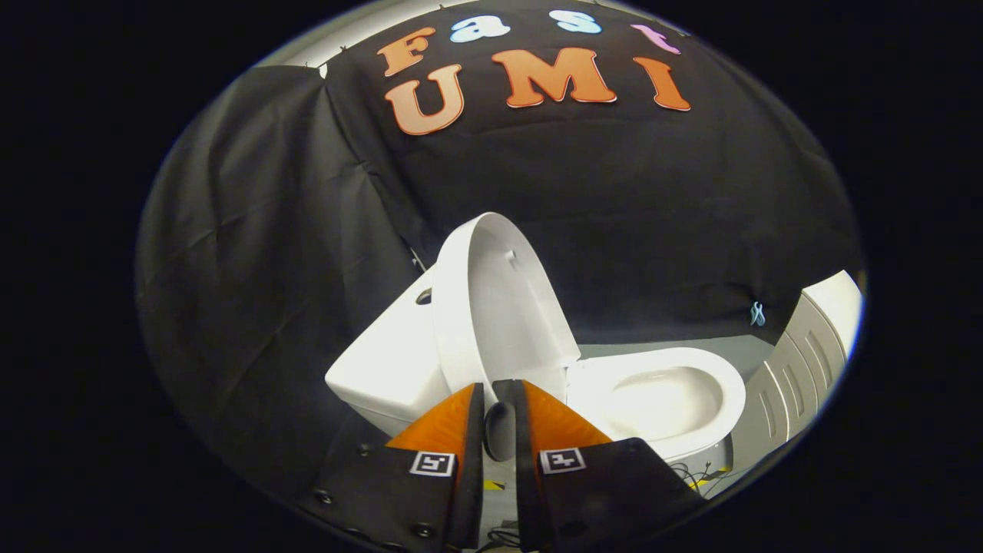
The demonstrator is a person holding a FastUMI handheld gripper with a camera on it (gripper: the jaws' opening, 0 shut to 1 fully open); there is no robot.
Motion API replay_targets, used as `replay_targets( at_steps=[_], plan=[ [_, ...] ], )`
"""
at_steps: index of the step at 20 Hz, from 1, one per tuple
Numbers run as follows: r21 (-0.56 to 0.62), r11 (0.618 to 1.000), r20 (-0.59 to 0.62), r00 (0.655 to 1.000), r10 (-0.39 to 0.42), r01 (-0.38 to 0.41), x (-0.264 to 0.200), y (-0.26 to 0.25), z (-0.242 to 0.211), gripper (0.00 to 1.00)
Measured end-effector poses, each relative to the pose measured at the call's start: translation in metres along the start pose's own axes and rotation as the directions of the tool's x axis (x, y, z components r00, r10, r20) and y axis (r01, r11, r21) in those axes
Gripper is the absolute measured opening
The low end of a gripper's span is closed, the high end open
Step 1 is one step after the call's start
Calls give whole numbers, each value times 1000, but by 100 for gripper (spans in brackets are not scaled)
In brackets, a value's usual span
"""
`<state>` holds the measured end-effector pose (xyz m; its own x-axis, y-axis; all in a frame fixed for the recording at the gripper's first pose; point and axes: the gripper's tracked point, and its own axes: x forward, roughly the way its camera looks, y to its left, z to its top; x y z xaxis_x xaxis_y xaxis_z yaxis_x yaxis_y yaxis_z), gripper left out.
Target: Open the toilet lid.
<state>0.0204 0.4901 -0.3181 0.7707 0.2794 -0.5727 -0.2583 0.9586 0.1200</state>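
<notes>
A white toilet stands just ahead of me, seen at a tilt. Its lid [491, 307] is raised upright and leans back against the white tank [392, 361]. The seat ring [729, 384] and the bowl [660, 399] lie uncovered beside it. My gripper [499, 386] sits just short of the lid's lower edge, near the hinge. Its orange fingers [449, 418] stand a narrow gap apart and press on nothing. They do not touch the lid. A dark rounded shape shows low in the gap; I cannot tell what it is.
Black cloth walls close in behind and beside the toilet. A white ribbed appliance [806, 361] stands beyond the bowl. Grey floor [691, 347] runs behind the seat, and cables with yellow tape [703, 476] lie on the floor under the bowl.
</notes>
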Motion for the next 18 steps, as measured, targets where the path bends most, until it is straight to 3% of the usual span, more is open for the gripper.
replay_targets(
  at_steps=[1,9,18],
  plan=[
    [-3,1000,23,1000,-6,6,-5,-5,8,33],
    [-12,995,189,977,-98,102,-62,-81,94,99],
    [29,994,317,942,-108,104,-138,-147,180,99]
  ],
)
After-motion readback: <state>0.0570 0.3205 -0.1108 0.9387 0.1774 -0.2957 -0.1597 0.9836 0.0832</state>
